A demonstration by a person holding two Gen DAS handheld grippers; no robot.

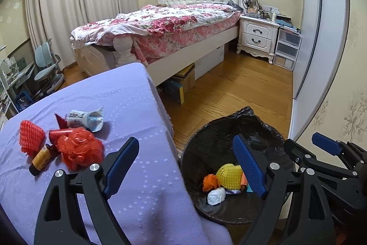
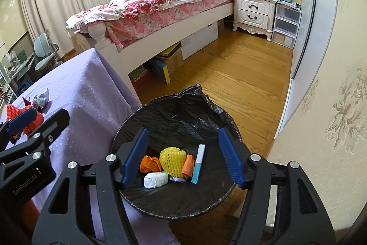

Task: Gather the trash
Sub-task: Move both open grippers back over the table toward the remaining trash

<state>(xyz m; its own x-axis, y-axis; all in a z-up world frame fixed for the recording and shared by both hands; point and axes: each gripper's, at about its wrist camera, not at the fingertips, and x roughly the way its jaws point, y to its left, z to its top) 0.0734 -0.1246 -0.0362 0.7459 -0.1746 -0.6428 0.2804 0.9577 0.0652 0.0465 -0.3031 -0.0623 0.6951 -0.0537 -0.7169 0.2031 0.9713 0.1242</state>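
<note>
A bin lined with a black bag (image 1: 229, 130) (image 2: 179, 111) stands on the floor right of the purple-clothed table (image 1: 128, 107) (image 2: 87, 93). In it lie a yellow foam net (image 2: 172, 161), orange scraps (image 2: 150, 163), a white wad (image 2: 156, 179) and a white-and-teal tube (image 2: 198, 163). On the table lie a red foam net (image 1: 31, 138), a red plastic bag (image 1: 79, 148), a small amber bottle (image 1: 41, 160), a red tube (image 1: 58, 134) and a crumpled white wrapper (image 1: 86, 119). My left gripper (image 1: 185, 167) is open and empty over the table's edge. My right gripper (image 2: 183, 157) is open and empty above the bin.
A bed (image 1: 160, 26) with a floral quilt stands behind, with boxes (image 1: 183, 82) under it. A white nightstand (image 1: 258, 36) and plastic drawers (image 1: 286, 47) are at the back right. A wardrobe (image 1: 321, 26) lines the right wall. A desk chair (image 1: 45, 66) is at the far left.
</note>
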